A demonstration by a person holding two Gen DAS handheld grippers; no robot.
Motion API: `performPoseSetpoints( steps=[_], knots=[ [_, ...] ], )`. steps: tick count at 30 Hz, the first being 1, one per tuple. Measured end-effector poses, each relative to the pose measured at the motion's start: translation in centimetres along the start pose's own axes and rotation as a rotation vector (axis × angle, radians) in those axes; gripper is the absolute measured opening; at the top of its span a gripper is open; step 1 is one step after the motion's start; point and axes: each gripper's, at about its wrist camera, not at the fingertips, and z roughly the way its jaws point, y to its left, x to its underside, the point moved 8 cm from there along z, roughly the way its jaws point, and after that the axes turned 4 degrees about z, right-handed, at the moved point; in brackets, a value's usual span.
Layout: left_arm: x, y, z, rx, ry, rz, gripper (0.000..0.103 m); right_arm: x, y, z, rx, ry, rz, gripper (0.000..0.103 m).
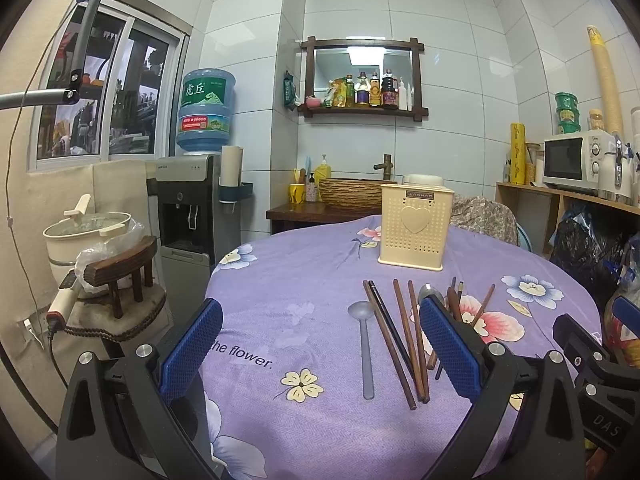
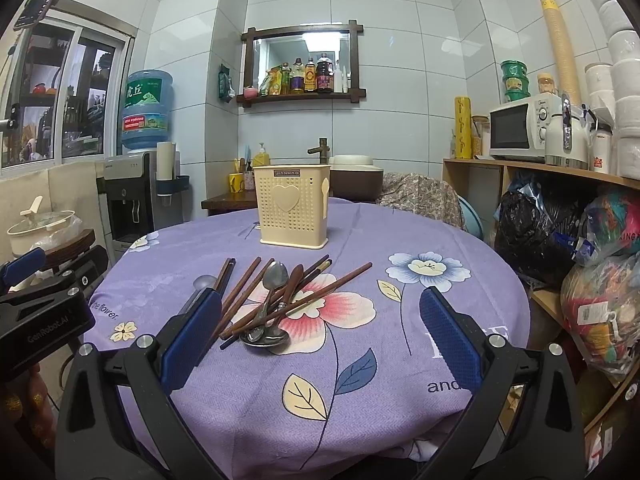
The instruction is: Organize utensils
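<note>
on the purple cloth (image 2: 360, 240) lie brown chopsticks (image 2: 244, 284); both tongs (image 1: 320, 344) (image 2: 320, 336) gape apart.

One cream utensil holder (image 2: 294, 206) stands at frame centre. One grey plastic spoon (image 1: 365, 344) lies apart, three metal spoons (image 2: 267, 334) overlap mid-frame, and roughly ten chopsticks (image 2: 240, 294) crisscross; exact count unclear.

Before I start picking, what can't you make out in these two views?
- Inside of the cream utensil holder: hidden by its own walls, both views.
- Utensil pile: overlaps, exact count unclear.
- Left view: the left gripper's right finger covers part of the pile.
- Grey spoon: right finger-pad hides it in right view.
</note>
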Motion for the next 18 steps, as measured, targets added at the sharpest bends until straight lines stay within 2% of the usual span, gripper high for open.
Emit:
performPoseSetpoints(
  steps=[18],
  knots=[
    [-0.02, -0.03, 0.08, 0.001, 0.003, 0.003, 0.098, 0.2, 0.12, 0.1, -0.001, 0.009, -0.007, 0.098]
  ],
)
